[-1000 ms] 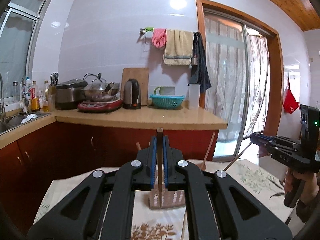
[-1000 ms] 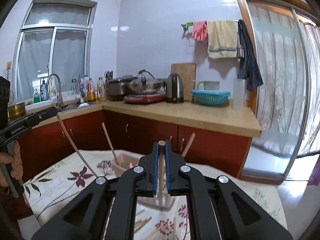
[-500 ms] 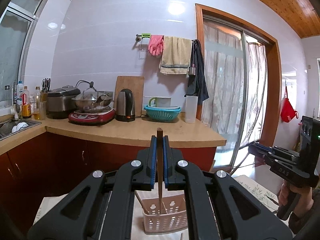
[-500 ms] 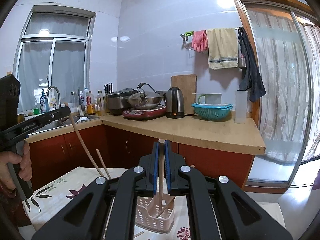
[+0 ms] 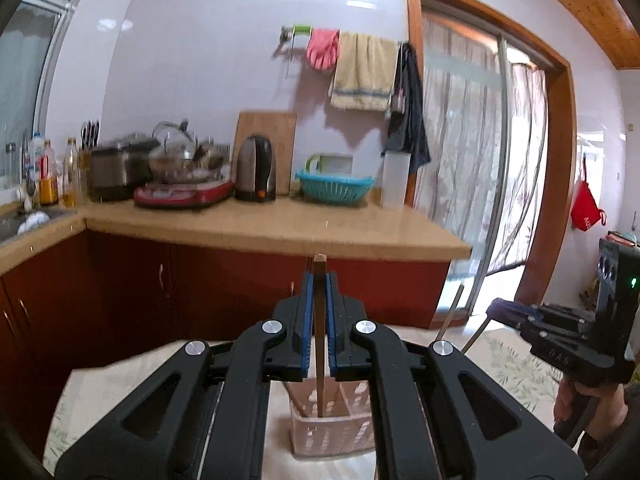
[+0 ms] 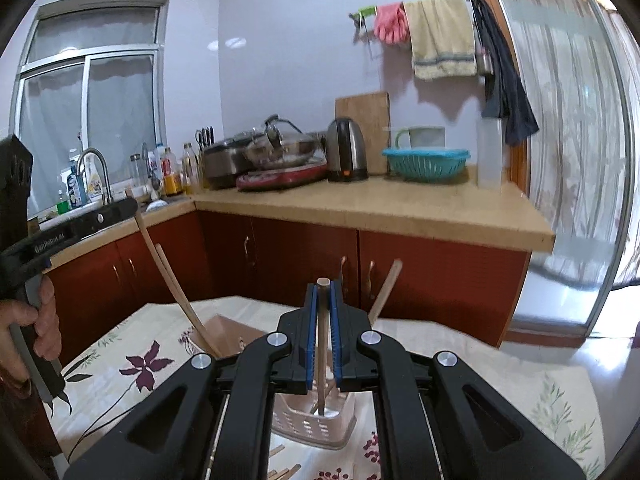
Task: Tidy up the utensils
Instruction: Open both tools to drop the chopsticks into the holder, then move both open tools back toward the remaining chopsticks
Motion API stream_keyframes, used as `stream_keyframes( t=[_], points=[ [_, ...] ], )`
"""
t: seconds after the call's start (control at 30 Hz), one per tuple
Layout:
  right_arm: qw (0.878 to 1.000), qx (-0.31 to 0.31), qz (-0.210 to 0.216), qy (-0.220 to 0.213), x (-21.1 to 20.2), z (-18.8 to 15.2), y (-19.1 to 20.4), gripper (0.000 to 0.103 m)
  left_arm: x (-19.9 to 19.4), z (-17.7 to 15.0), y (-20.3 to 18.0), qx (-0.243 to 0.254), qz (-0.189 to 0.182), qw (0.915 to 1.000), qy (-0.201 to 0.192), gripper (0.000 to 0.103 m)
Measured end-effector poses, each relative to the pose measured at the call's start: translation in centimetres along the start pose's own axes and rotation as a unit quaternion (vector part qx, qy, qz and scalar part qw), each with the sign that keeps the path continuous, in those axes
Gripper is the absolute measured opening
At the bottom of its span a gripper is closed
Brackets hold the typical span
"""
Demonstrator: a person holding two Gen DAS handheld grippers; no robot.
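Observation:
My left gripper (image 5: 319, 280) is shut on a wooden chopstick (image 5: 319, 344) held upright, its lower end inside the pale pink slotted utensil basket (image 5: 332, 430) on the table. My right gripper (image 6: 324, 296) is shut on a second wooden chopstick (image 6: 322, 344), also upright with its tip in the same basket (image 6: 316, 416). Other chopsticks lean in the basket (image 6: 384, 290). The left gripper shows at the left of the right wrist view (image 6: 80, 226); the right gripper shows at the right of the left wrist view (image 5: 560, 332).
The table has a floral cloth (image 6: 132, 360). Loose chopsticks lie on it in front of the basket (image 6: 284, 472). Behind is a kitchen counter (image 5: 280, 228) with a kettle (image 5: 256, 168), cookware and a teal basket (image 5: 334, 186). A sliding glass door (image 5: 480, 180) is to the right.
Both grippers have shifted while holding their chopsticks over the basket; the views first tilted up, then dropped back a little, and the basket now sits directly below both grippers.

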State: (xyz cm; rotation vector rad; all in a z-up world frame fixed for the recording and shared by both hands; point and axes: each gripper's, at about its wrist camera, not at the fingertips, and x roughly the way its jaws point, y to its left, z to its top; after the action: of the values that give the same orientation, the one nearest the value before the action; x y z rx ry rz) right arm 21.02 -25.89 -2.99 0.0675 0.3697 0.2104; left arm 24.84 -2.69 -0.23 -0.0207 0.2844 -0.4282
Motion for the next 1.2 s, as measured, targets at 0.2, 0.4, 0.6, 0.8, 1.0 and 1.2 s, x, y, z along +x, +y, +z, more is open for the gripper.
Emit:
stream_keyframes(
  t=[0.2, 0.4, 0.6, 0.8, 1.0, 1.2],
  points=[
    [1.0, 0.006, -0.003, 0.014, 0.3, -0.9, 0.0, 0.021, 1.1, -2.6, 0.7, -0.009, 0.002, 0.9995, 0.03, 0.03],
    [1.0, 0.001, -0.02, -0.005, -1.4, -0.4, 0.2, 0.046, -1.0, -3.0, 0.0, 0.008, 0.01, 0.9998, 0.017, 0.059],
    [0.999, -0.012, -0.037, -0.034, -5.2, -0.6, 0.8, 0.052, -3.8, -4.2, -0.5, 0.009, 0.015, 0.9998, 0.013, 0.068],
    [0.999, -0.007, -0.044, -0.024, -8.0, -4.0, 0.9, 0.052, -6.3, -8.0, -0.7, -0.002, 0.015, 0.9992, 0.038, 0.068],
    [0.998, 0.02, -0.051, 0.021, -9.2, -11.6, 0.2, 0.052, -7.7, -13.9, -1.0, -0.009, 0.021, 0.995, 0.098, 0.068],
    [0.995, 0.039, -0.063, 0.069, -9.6, -18.6, -0.6, 0.05, -9.1, -19.3, -1.1, -0.026, 0.018, 0.989, 0.144, 0.064]
  ],
)
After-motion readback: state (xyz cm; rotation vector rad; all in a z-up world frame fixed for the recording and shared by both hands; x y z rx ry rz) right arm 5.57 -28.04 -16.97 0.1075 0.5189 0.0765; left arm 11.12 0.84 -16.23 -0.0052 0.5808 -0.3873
